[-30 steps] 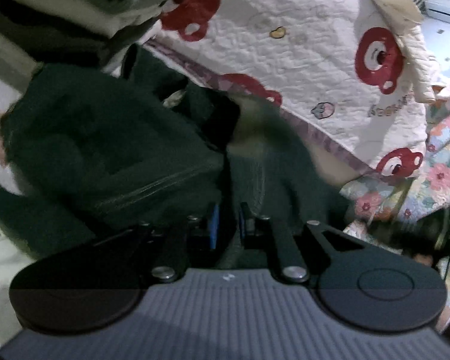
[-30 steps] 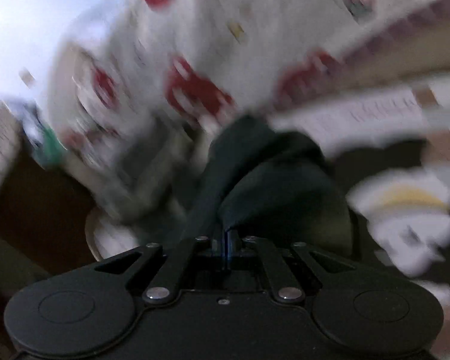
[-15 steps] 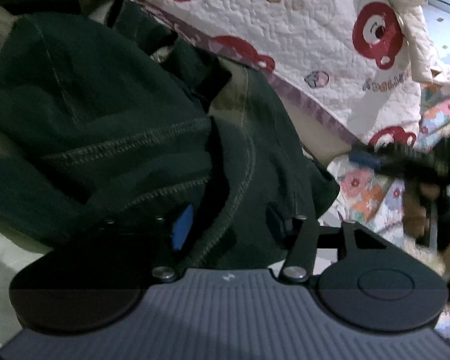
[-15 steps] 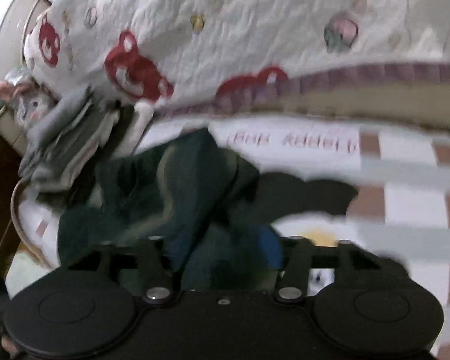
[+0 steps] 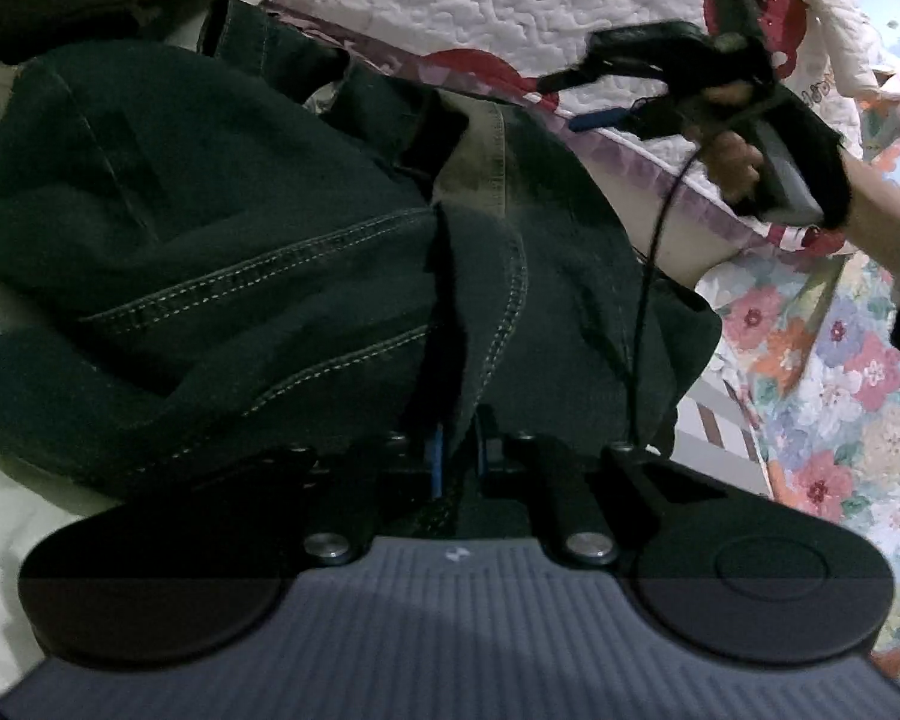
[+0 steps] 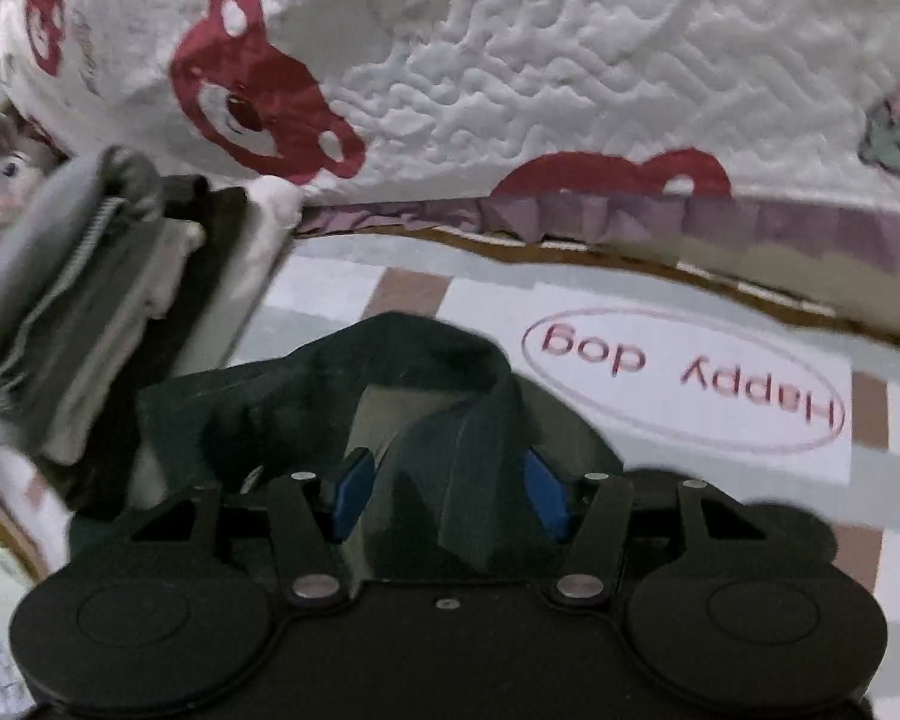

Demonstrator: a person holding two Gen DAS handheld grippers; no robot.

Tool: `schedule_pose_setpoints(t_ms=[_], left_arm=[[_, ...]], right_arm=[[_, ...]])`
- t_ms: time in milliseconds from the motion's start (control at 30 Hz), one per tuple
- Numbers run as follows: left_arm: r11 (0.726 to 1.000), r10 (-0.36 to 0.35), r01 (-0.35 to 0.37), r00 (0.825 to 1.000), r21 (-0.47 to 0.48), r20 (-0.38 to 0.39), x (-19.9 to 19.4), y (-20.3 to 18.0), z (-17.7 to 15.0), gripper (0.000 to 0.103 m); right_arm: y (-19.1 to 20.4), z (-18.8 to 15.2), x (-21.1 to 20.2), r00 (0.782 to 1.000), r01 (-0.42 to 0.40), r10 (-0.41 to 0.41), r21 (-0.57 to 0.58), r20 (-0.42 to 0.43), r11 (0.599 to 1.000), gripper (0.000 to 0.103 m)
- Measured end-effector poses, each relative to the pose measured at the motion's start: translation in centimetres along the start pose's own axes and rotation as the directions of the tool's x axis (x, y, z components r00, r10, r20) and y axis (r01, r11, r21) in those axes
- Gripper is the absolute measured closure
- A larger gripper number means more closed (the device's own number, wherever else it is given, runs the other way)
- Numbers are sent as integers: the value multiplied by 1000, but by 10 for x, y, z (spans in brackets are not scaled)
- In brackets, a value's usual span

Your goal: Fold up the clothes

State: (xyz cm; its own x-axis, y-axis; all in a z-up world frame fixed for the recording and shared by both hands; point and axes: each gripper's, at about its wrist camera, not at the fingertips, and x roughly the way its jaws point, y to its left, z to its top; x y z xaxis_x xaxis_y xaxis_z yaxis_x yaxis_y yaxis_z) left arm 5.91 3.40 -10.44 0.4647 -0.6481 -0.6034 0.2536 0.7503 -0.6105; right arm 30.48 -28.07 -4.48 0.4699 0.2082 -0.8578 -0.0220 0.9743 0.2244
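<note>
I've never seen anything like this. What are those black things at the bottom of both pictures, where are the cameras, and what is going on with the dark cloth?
There is no robot here. A person holds a two-fingered tool, a hand-held gripper, in each hand, and each carries a wide-angle camera looking forward along its fingers. The black shapes at the bottom are the tools themselves.

The left camera shows the left hand-held gripper, its jaws just closed onto a fold of a dark green garment with pale stitching. Farther off you see the person's other hand carrying the second tool.

The right camera shows the right hand-held gripper, jaws open, blue pads either side of a loose strip of the same cloth. Everything lies on a checked sheet printed "Happy dog", beside a bear-patterned quilt and folded grey clothes.
</note>
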Motion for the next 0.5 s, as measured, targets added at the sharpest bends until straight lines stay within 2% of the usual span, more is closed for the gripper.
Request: schedule_pose_setpoints(t_ms=[133, 200, 267, 367, 433, 467, 500], left_arm=[[999, -28, 27, 999, -18, -18, 4, 11, -3, 89], [995, -65, 62, 997, -75, -35, 8, 22, -4, 89], [987, -104, 98, 993, -126, -47, 11, 33, -6, 88], [973, -164, 155, 985, -170, -45, 13, 42, -6, 85], [948, -233, 218, 972, -233, -41, 16, 51, -8, 80], [936, -259, 242, 965, -257, -37, 17, 55, -9, 79], [928, -274, 255, 961, -272, -33, 18, 59, -9, 79]], right_arm=[[4, 21, 25, 997, 66, -66, -26, -28, 997, 42], [-1, 27, 38, 995, 88, -88, 0, -44, 996, 42], [-12, 25, 54, 992, 101, -93, 97, -83, 990, 41], [-32, 16, 80, 986, 120, -86, 257, -141, 959, 41], [-38, 11, 90, 988, 112, -75, 286, -137, 952, 42], [-38, 9, 93, 989, 105, -73, 280, -125, 954, 44], [-37, 9, 94, 993, 87, -62, 258, -105, 962, 62]])
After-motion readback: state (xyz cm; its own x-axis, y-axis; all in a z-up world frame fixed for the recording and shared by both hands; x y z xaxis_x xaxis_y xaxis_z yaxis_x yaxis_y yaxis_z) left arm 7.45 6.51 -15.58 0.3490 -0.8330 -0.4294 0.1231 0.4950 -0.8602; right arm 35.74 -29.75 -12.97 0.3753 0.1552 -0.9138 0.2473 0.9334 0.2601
